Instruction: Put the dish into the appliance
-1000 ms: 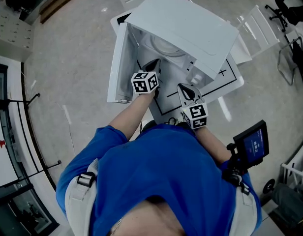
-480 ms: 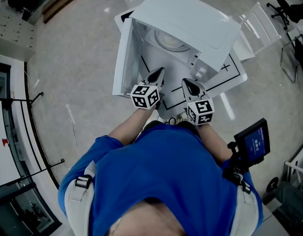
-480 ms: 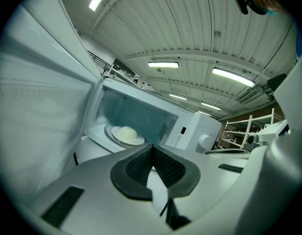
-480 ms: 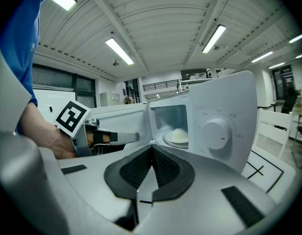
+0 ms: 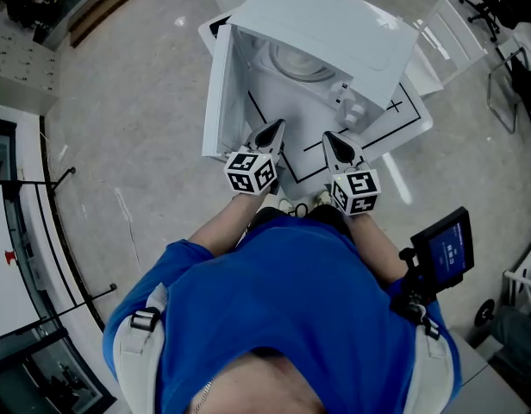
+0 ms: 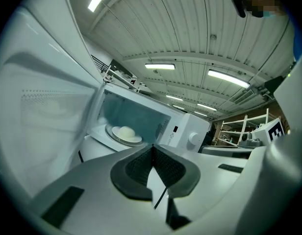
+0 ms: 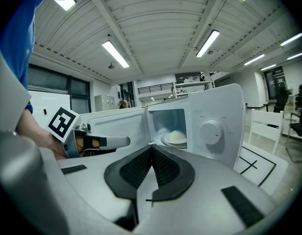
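Change noted: the left gripper, a second ago reaching into the mouth of the microwave, has been drawn back down the frame. It is now seen at frame centre, level with the right gripper, which has hardly shifted. Both are held just below the open front.

Claws: on both grippers the jaws are pressed fully together, pad against pad, with nothing caught between them.

The dish is seen inside the microwave, set down flat and touched by neither gripper.

The door is swung wide, at the upper left of centre in the head view.

Judgement: the placement is taken as done and the hand cleared. Only the door appears left to be pushed shut, and the left gripper is the nearer to it.
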The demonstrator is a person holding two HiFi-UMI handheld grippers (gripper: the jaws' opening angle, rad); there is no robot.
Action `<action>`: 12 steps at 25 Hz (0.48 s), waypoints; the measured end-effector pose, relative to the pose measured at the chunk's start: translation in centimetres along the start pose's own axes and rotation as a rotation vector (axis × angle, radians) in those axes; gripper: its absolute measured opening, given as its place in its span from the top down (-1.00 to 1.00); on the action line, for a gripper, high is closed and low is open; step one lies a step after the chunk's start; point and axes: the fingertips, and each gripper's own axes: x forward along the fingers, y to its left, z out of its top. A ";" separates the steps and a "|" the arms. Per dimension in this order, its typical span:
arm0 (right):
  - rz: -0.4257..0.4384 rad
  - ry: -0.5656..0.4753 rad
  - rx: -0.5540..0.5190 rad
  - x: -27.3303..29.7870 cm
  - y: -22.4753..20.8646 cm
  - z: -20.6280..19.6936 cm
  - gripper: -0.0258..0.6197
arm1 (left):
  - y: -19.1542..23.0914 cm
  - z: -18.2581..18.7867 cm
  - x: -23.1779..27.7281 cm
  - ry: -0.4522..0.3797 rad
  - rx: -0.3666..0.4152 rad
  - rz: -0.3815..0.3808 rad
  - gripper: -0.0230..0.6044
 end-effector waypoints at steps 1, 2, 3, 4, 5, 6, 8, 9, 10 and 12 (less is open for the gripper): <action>-0.006 0.000 0.001 -0.1 0.0 -0.1 0.92 | -0.1 0.0 -0.1 -0.001 0.000 -0.003 0.90; -0.010 0.000 0.002 -0.3 0.0 -0.1 0.92 | -0.2 0.0 -0.2 0.000 0.001 -0.006 0.91; -0.014 0.000 0.002 -0.4 0.1 -0.2 0.92 | -0.2 0.0 -0.4 0.001 0.002 -0.010 0.90; -0.018 0.000 0.002 -0.5 0.2 -0.2 0.92 | -0.3 0.0 -0.5 0.001 0.003 -0.012 0.90; -0.021 -0.002 0.002 -0.6 0.2 -0.2 0.92 | -0.3 0.0 -0.7 0.001 0.005 -0.014 0.90; -0.024 -0.004 0.002 -0.7 0.3 -0.2 0.92 | -0.3 0.0 -0.8 0.000 0.005 -0.015 0.90; -0.029 -0.007 0.001 -0.9 0.4 -0.2 0.92 | -0.4 0.0 -1.0 -0.002 0.008 -0.016 0.90; -0.032 -0.008 0.001 -1.0 0.5 -0.2 0.92 | -0.4 -0.1 -1.1 -0.002 0.010 -0.017 0.90; -0.034 -0.008 -0.001 -1.2 0.6 -0.3 0.92 | -0.5 -0.1 -1.3 -0.002 0.013 -0.018 0.91; -0.037 -0.010 -0.003 -1.4 0.8 -0.3 0.92 | -0.6 0.0 -1.5 -0.004 0.017 -0.022 0.91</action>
